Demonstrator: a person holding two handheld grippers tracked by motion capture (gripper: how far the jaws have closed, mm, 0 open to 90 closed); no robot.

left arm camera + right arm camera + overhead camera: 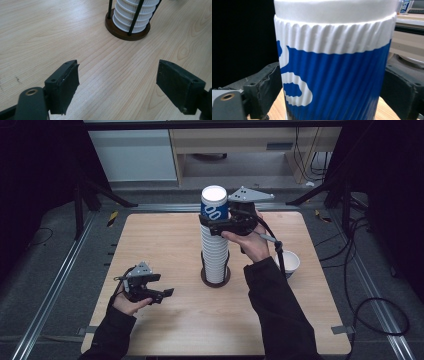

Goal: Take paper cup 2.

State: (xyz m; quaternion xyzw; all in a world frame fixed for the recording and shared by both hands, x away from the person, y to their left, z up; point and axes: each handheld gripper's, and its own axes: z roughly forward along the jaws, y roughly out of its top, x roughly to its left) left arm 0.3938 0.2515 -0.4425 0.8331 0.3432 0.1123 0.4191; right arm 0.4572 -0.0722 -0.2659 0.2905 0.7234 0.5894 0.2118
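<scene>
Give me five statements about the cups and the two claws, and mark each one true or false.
1. The right claw grips the blue-and-white top cup. True.
2. The left claw holds a cup. False: it is open over bare table.
3. The cup stack stands in a round brown holder. True.
4. The lone white cup lies left of the stack. False: it is at its right.
5. The stack has toppled. False: it stands upright.
</scene>
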